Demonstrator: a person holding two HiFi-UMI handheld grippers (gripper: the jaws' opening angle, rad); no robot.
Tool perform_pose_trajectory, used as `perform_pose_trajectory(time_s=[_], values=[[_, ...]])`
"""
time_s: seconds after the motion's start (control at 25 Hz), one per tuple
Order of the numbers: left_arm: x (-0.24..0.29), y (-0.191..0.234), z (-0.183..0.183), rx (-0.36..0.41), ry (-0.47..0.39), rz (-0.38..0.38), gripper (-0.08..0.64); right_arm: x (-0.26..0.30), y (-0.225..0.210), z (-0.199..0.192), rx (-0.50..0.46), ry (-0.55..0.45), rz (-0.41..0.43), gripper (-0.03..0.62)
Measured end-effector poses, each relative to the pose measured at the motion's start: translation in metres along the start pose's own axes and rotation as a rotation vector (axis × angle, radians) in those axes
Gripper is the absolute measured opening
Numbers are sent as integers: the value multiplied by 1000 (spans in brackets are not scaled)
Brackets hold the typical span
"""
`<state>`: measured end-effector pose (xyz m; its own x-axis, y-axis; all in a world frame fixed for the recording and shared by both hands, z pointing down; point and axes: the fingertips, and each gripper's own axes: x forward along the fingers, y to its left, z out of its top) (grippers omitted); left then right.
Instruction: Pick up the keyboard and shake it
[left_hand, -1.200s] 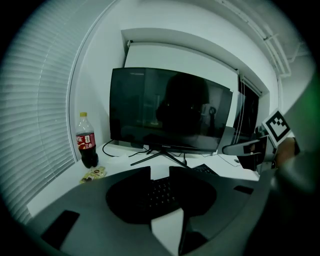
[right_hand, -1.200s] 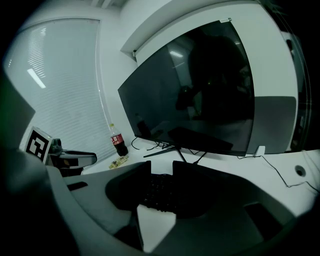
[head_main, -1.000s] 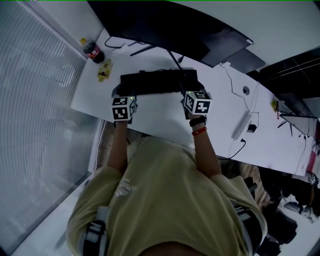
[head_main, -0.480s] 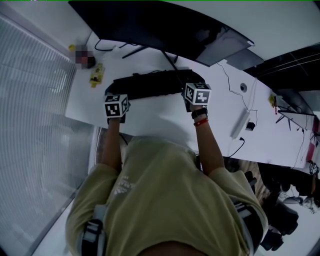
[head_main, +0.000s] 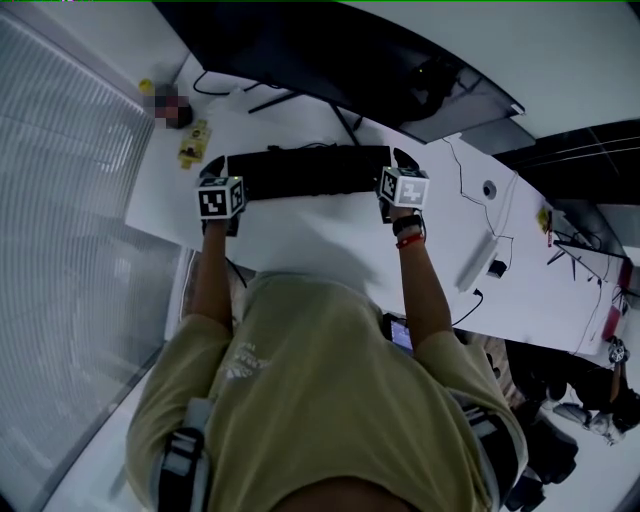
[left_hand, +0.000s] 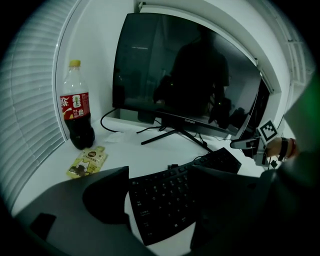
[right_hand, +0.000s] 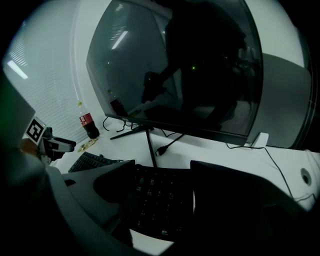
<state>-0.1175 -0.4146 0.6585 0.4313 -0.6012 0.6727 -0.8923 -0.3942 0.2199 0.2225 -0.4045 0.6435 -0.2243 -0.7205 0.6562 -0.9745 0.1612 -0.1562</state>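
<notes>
White desk (head_main: 310, 235): keyboard (head_main: 300, 172) below monitor (head_main: 330, 60); left gripper (left_hand: 160, 176) and right gripper (right_hand: 162, 172) straddle its ends, jaws just opening, unclamped; red-labelled bottle (left_hand: 76, 112) beyond, print illegible.

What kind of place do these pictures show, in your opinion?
Most likely an office workstation: a wide monitor, a black keyboard and loose cables on a long white desk beside window blinds.

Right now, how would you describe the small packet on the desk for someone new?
Find the big dark monitor at the back of the white desk; left of it stands a cola bottle with a yellow cap. The packet lies flat just in front of that bottle, left of the black keyboard. It is the only small, yellowish, flat thing there.
</notes>
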Motion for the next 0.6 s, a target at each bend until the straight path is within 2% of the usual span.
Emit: perform_pose_trajectory(time_s=[0.36,0.6], values=[[20,19,-17,-7,39,-3,373,27,-18,-14,13,49,7,367],[33,26,-28,-48,90,-9,373,41,-30,-30,54,86,21,373]])
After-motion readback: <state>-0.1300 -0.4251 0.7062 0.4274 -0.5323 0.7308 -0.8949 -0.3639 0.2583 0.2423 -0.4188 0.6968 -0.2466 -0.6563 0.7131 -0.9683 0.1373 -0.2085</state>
